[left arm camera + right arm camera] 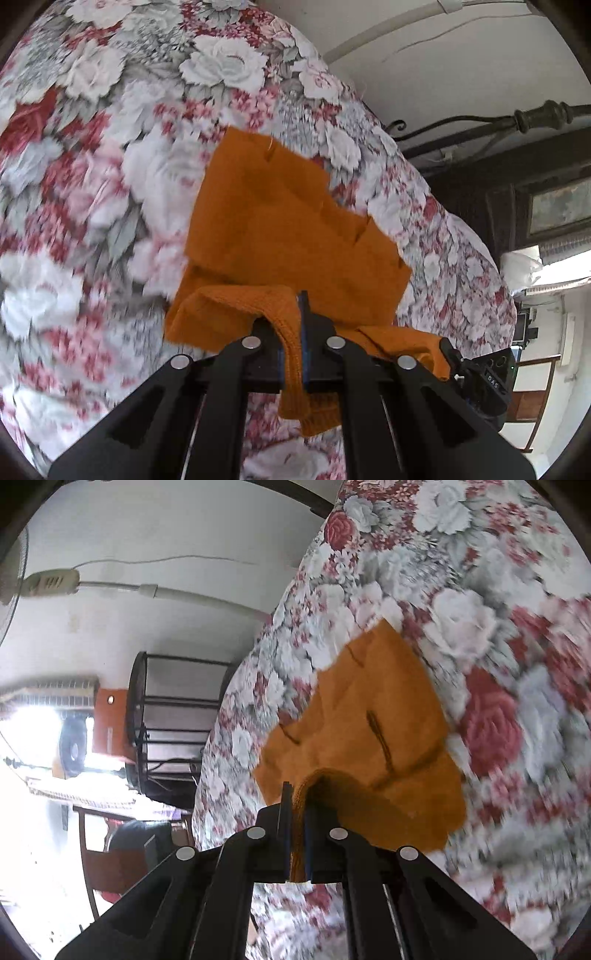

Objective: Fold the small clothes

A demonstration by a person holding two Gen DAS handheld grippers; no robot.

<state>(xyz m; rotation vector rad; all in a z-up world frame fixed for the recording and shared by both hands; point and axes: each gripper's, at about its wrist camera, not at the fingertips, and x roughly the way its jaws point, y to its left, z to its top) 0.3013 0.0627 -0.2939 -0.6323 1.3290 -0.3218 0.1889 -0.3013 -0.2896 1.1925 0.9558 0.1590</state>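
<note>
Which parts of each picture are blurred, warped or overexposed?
Left wrist view: floral bedspread smeared at left, orange garment sharp, fisheye bends the edges. Right wrist view: bedspread streaked at right, the bright window area blown out white.

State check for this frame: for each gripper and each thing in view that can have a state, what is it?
Left gripper: shut on the orange garment's edge.
Right gripper: shut on another edge of the garment.
Orange garment: partly lifted at the gripped edges, the rest lying on the sheet, one layer folded over.
Floral sheet: spread under the garment.
</note>
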